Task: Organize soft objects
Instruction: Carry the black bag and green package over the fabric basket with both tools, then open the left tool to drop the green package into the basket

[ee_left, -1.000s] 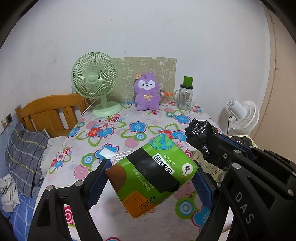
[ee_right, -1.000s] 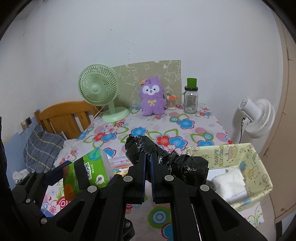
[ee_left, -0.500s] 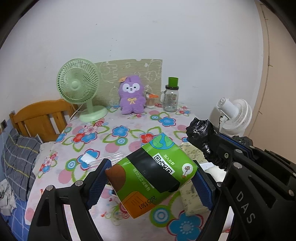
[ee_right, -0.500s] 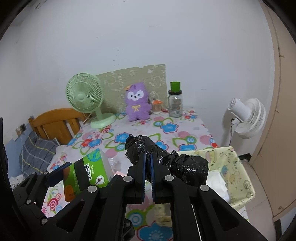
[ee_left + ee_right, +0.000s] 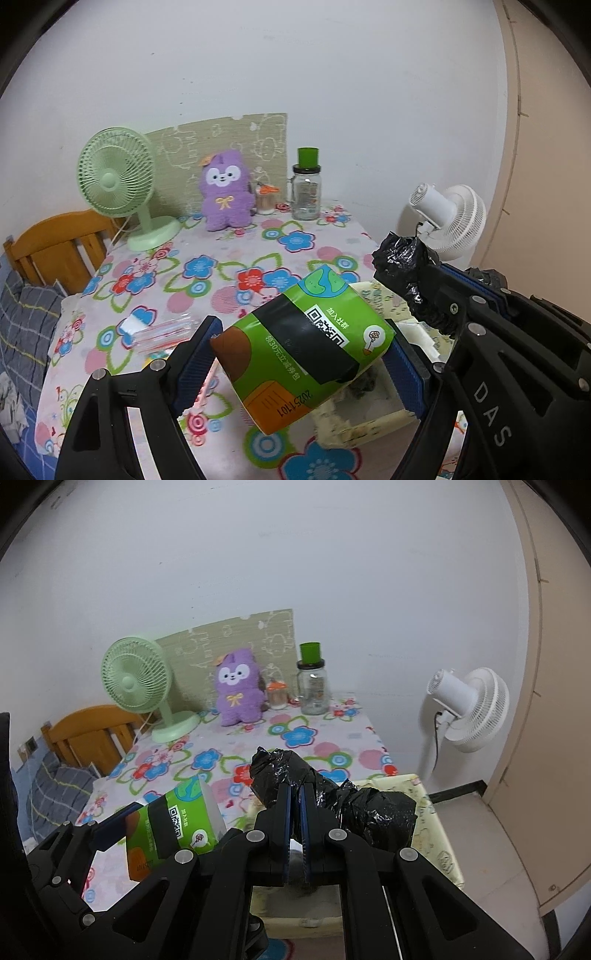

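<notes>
The left claw (image 5: 301,360) grips a glossy green soft-pack tissue packet (image 5: 306,343) above the flower-print bench (image 5: 229,258). The right claw (image 5: 295,812) is clenched on a crinkled black plastic bag bundle (image 5: 332,797) over the cream fabric basket (image 5: 439,834) at 5 o'clock. Risk: slick film slipping from the pads, dropping outside the basket.

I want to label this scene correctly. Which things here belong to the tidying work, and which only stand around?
Job: green tissue pack in left gripper; black plastic bundle in right gripper; fabric basket.
Around: purple plush, green fan, glass jar, white fan.
</notes>
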`<state>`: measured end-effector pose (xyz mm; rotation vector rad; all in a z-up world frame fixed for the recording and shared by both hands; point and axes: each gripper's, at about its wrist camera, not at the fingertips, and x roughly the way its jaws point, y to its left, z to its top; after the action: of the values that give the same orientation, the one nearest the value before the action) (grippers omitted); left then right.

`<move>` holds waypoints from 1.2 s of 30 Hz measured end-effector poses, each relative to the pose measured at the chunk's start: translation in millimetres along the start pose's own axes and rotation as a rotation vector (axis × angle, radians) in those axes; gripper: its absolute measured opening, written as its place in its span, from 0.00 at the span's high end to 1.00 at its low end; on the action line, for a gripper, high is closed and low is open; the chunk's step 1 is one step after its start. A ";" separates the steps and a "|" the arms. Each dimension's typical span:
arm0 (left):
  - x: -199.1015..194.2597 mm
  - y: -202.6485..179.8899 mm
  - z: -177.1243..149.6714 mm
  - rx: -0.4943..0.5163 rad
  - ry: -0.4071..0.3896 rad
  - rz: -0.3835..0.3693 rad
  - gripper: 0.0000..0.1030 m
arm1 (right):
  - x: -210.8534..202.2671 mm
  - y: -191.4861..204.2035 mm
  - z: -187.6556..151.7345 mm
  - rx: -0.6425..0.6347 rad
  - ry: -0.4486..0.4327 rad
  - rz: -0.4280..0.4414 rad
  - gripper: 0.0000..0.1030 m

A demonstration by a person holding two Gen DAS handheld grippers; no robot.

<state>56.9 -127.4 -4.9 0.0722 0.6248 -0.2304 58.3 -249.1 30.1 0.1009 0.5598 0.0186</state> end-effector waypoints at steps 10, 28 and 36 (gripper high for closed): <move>25.0 -34.2 3.1 0.043 0.022 -0.037 0.16 | 12.7 -36.8 -2.1 0.032 0.015 -0.023 0.93; 74.3 -53.4 -3.1 0.117 0.146 -0.063 0.07 | 54.9 -62.0 -12.2 0.060 0.087 -0.031 0.93; 80.3 -49.8 -1.4 0.113 0.156 -0.050 0.01 | 69.7 -63.6 -13.5 0.082 0.119 -0.021 0.92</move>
<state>107.6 -191.0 -53.0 0.1847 0.7688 -0.3106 109.6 -308.0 -24.6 0.1746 0.6803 -0.0188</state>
